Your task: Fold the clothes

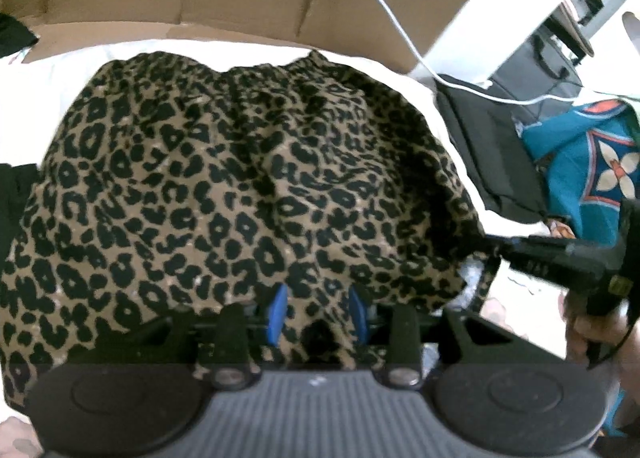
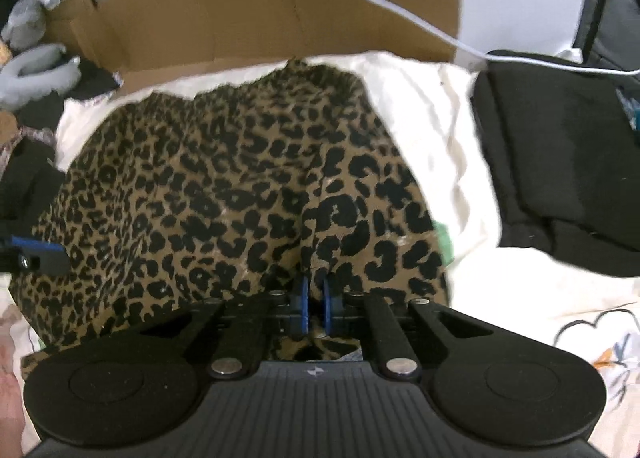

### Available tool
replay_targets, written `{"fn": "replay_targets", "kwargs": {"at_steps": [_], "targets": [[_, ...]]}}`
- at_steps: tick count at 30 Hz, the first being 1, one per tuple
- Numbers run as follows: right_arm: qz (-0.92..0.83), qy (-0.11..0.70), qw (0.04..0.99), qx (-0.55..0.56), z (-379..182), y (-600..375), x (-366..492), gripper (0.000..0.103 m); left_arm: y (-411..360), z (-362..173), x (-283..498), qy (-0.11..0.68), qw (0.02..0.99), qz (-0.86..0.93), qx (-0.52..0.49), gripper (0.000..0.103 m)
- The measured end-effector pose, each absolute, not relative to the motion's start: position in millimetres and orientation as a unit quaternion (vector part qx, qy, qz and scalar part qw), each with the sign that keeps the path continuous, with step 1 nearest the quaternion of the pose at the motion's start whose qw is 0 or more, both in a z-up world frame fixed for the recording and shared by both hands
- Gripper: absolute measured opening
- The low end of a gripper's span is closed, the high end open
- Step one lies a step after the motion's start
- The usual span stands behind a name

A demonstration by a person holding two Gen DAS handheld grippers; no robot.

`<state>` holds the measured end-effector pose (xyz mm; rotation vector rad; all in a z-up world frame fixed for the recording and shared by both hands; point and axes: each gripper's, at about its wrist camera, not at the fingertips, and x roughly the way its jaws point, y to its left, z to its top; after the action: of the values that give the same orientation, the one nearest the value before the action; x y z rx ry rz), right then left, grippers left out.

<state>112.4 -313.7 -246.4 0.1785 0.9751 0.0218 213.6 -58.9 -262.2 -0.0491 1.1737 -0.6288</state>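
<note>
Nearest, the left claw (image 1: 318, 312) pinches the leopard-print garment's (image 1: 240, 186) near hem, pads slightly apart with cloth bunched between; the right claw (image 2: 315, 304) clamps tight on its right corner. The garment spreads over the white bed sheet (image 2: 440, 130) toward a cardboard box (image 2: 280, 10) at the far edge.

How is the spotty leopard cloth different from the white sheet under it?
The leopard cloth is tan with black spots; the white sheet is mostly plain, with a small drawing near one corner. The leopard cloth is bunched and pinched by the left gripper and the right gripper; the white sheet lies spread beneath, ungripped. Both are soft fabric with wrinkles.
</note>
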Motion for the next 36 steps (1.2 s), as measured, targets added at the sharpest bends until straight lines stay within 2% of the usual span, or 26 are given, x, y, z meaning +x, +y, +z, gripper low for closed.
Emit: {"fn": "replay_targets", "kwargs": {"at_steps": [7, 14, 22, 29, 30, 32, 36], "targets": [[-0.029, 0.450, 0.888, 0.092, -228, -360, 105, 0.003, -82, -270, 202, 0.556, 0.768, -0.318, -0.010, 0.035], [-0.078, 0.445, 0.879, 0.149, -242, -403, 103, 0.003, -99, -273, 201, 0.560, 0.761, -0.326, 0.005, 0.035], [-0.111, 0.435, 0.880, 0.156, -248, -422, 107, 0.004, -110, -285, 195, 0.574, 0.747, -0.334, 0.024, 0.035], [-0.117, 0.427, 0.882, 0.160, -247, -434, 97, 0.013, -113, -291, 189, 0.580, 0.739, -0.341, 0.030, 0.036], [-0.120, 0.426, 0.882, 0.159, -248, -437, 94, 0.015, -113, -291, 188, 0.581, 0.738, -0.342, 0.031, 0.036], [-0.127, 0.425, 0.882, 0.158, -251, -444, 88, 0.029, -114, -292, 185, 0.584, 0.735, -0.345, 0.030, 0.037], [-0.127, 0.446, 0.869, 0.172, -264, -453, 81, 0.031, -117, -290, 178, 0.588, 0.730, -0.348, 0.027, 0.042]]}}
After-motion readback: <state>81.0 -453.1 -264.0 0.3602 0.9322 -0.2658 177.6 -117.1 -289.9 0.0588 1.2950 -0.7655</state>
